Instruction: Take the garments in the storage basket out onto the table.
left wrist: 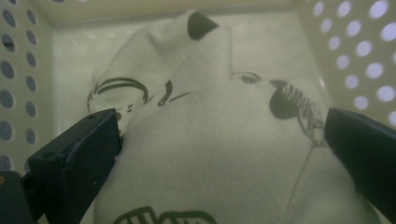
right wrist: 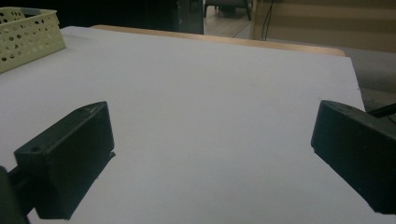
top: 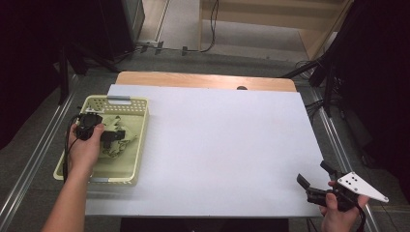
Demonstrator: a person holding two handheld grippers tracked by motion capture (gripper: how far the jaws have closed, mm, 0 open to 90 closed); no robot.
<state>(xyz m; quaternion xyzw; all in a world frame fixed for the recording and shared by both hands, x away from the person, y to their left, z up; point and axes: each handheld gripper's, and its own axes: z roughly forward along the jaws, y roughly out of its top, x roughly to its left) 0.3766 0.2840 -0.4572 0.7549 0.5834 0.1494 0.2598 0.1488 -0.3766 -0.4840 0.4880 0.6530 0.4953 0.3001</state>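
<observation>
Cloth: white fabric (left wrist: 219,154) printed with black line drawings, lying crumpled inside the basket (top: 138,104) at the left edge of the tabletop (top: 222,145), nearer the front corner than the far one.
Left gripper: the left gripper (left wrist: 219,140) is down in the basket with its jaws spread wide, one on each side of a raised hump of the fabric; the left-hand jaw seems to touch the fabric's edge, the other stands just clear.
Step in hand: judged to be a pick of the cloth out of the basket.
How to do it well: close on the hump's crest, not its slope, so that several layers are pinched together; lift straight up, staying away from the perforated walls so that no fold snags.
Right gripper: the right gripper (top: 316,186) is held at the front right corner of the tabletop, jaws apart, nothing between them.
Basket material: pale yellow plastic, stiff, walls pierced with rows of round holes, rectangular with rounded corners.
Cloth texture: soft, matte, limp; likely to drape and trail when raised.
Tabletop surface: smooth white sheet over a wooden top that shows along the far edge.
</observation>
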